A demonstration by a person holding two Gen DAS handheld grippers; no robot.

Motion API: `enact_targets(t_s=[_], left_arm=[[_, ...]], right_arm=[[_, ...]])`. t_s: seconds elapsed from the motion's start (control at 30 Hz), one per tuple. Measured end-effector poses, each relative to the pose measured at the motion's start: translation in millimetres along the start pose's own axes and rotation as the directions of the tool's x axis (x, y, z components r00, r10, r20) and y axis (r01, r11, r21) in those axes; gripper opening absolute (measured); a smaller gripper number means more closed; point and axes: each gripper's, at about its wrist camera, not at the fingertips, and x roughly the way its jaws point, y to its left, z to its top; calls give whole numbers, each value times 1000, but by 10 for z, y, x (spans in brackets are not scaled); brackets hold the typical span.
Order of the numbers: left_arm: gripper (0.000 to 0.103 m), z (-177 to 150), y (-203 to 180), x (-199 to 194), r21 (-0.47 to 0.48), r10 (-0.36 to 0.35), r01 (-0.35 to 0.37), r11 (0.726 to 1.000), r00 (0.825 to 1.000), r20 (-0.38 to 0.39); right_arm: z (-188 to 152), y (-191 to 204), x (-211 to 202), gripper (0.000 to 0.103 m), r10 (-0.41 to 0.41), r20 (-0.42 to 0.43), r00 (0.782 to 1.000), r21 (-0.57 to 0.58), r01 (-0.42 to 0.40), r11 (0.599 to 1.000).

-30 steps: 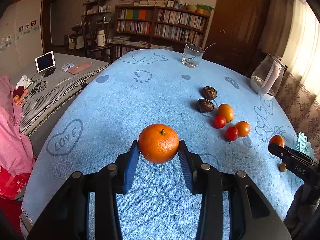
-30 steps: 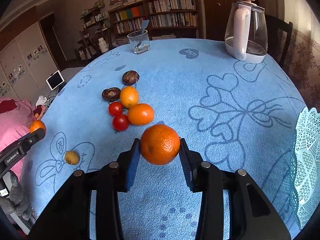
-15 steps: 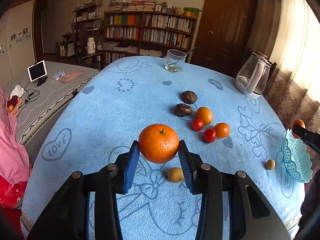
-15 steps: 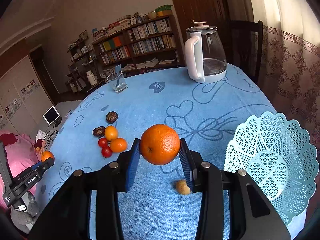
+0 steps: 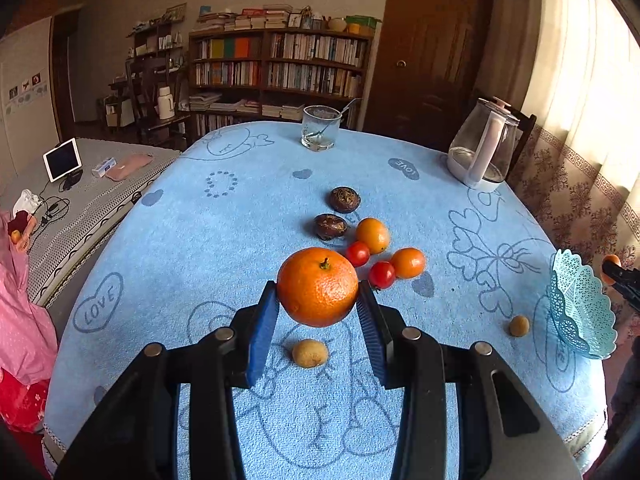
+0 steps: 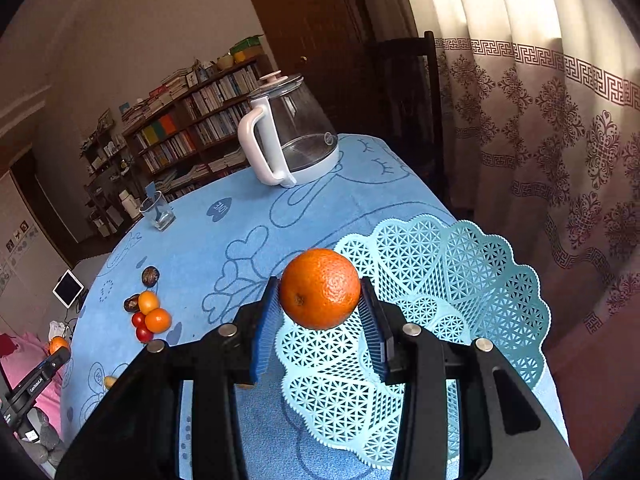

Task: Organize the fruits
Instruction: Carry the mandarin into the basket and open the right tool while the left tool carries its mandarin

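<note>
My left gripper (image 5: 318,296) is shut on an orange (image 5: 317,286) and holds it above the blue tablecloth. My right gripper (image 6: 320,296) is shut on another orange (image 6: 320,288) above the near-left rim of the light-blue lattice basket (image 6: 460,280), which is empty. In the left wrist view the basket (image 5: 580,312) sits at the table's right edge. Two small oranges (image 5: 373,235), two tomatoes (image 5: 382,275) and two dark passion fruits (image 5: 345,199) cluster mid-table. Two small yellowish fruits (image 5: 310,353) lie nearer the front.
A glass kettle (image 6: 286,144) stands at the far right of the table, and a drinking glass (image 5: 320,127) with a spoon at the far edge. A curtain (image 6: 540,120) and a chair are beyond the basket. A low side table (image 5: 80,184) stands left.
The right gripper has carried its orange to the right, from beside the basket to over its rim. The left gripper has pulled back and risen a little, still holding its orange.
</note>
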Motion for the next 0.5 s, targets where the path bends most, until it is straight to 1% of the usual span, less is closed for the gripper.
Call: enact_targets(t_s=[0.23,0.37,0.5], left_arm=[[40,27,-252,-16,44,-19,19,999,1000,2],[40,36,-412,5,72,-29,29,997,1000,-2],[40,33,-574,14,102,-45,46,994,999,-10]], right_arm=[[-104,-385,111,40,-83,-48,995,47,86,995],[-175,-500,212,40,-109,-84,990,59,114,992],[-242,-553,297,40,-112,-117,987,58,119,991]])
